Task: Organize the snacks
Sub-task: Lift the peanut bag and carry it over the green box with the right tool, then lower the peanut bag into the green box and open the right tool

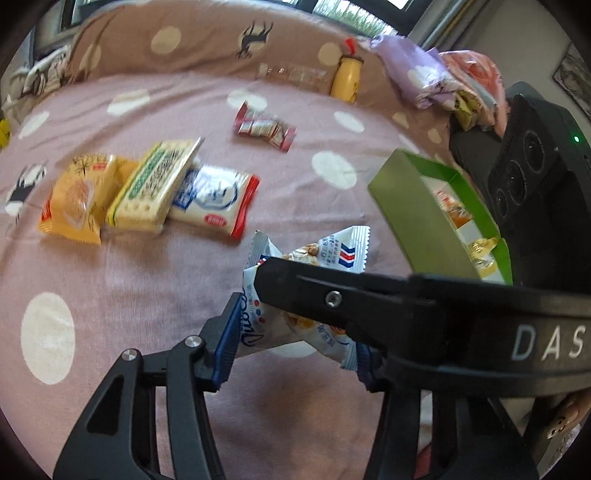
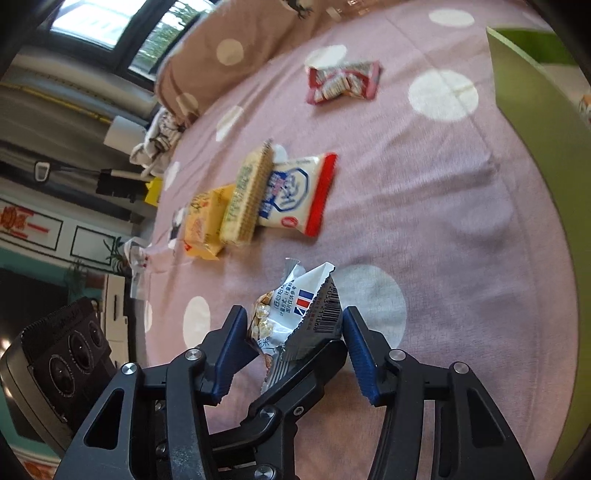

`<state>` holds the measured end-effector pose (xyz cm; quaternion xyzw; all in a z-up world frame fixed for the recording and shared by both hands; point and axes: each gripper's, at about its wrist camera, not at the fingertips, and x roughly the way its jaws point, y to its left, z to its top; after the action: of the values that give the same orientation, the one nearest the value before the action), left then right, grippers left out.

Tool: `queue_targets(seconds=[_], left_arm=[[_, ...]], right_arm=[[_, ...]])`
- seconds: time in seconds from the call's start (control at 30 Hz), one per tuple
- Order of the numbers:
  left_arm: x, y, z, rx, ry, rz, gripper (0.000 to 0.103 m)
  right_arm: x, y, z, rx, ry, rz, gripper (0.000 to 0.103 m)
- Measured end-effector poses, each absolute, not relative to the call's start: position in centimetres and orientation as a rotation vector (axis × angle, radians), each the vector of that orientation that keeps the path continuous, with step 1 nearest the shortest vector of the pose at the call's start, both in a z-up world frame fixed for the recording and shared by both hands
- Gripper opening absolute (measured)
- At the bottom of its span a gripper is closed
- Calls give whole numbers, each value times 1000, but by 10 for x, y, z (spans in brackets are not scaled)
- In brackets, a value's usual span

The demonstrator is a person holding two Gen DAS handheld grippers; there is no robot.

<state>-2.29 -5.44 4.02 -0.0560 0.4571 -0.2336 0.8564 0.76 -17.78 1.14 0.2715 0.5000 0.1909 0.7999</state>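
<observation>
Daylight is coming in through a dark-framed window point(image 2: 107, 29) behind the bed point(image 1: 155, 302), which is wearing a pink sheet with white polka dots. A brownish dotted pillow point(image 1: 177, 40) is lying along the head end, and a framed picture point(image 1: 574, 77) is hanging on the wall.

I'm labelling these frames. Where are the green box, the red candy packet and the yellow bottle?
green box point(image 1: 413, 206): left wrist view, outer side wall.
red candy packet point(image 2: 341, 83): right wrist view, middle of wrapper.
yellow bottle point(image 1: 346, 79): left wrist view, body.

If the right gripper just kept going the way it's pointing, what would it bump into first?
The right gripper is shut on a silver packet. Beyond that comes bare pink bedspread, likely before the white packet.
</observation>
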Motion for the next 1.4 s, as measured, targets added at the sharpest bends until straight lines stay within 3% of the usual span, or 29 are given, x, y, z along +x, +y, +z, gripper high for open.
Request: queue_targets(seconds=[0.27, 0.7, 1.4], left_arm=[[-33, -113, 92, -2, 771, -574, 51], [-30, -221, 108, 98, 763, -774, 51], [-18, -266, 74, 114, 902, -846, 52]], right_arm=[[-20, -226, 70, 562, 831, 357, 57], [-60, -345, 79, 765, 630, 161, 57], [-61, -391, 46, 918, 706, -21, 57]])
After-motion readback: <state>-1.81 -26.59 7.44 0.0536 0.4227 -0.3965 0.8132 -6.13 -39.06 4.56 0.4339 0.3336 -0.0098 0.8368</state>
